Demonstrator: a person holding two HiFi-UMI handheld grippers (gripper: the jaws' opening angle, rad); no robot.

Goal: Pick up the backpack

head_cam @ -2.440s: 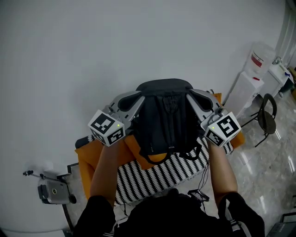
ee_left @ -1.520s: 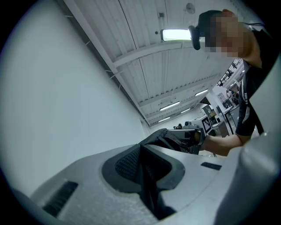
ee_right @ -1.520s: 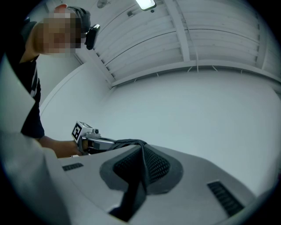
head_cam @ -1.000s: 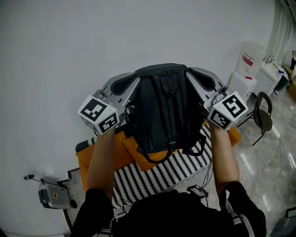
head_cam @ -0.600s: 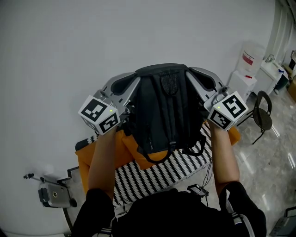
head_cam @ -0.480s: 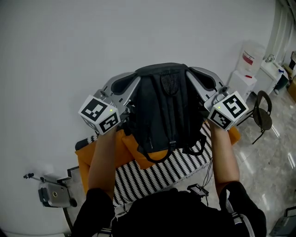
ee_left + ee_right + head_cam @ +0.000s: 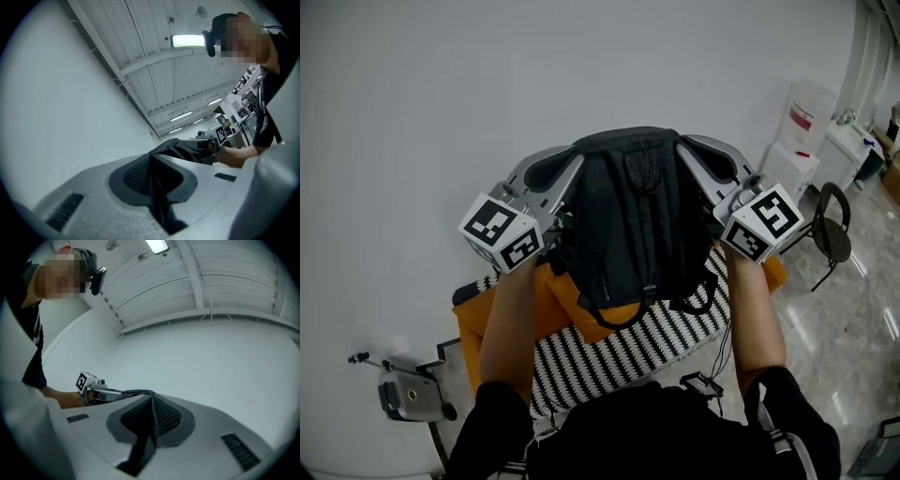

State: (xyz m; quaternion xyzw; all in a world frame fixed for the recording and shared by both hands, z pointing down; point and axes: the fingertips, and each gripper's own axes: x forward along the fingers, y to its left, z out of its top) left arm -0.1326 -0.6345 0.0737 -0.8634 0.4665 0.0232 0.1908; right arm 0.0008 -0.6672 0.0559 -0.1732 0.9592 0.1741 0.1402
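1. Black backpack (image 7: pixel 633 225) fabric is pinched tight in the left gripper (image 7: pixel 157 185).
2. Same deal on the right gripper (image 7: pixel 149 425), fabric clamped between its jaws.
3. Backpack is held up between both grippers, striped cloth (image 7: pixel 619 361) seen below it.

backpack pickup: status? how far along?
Done: both grasps are made. The left gripper and right gripper are each shut on a top corner of the backpack.
In hand: it hangs upright between them and seems clear of the striped cloth below, though the head view cannot confirm a gap.
Left: nothing obvious beyond holding it up.
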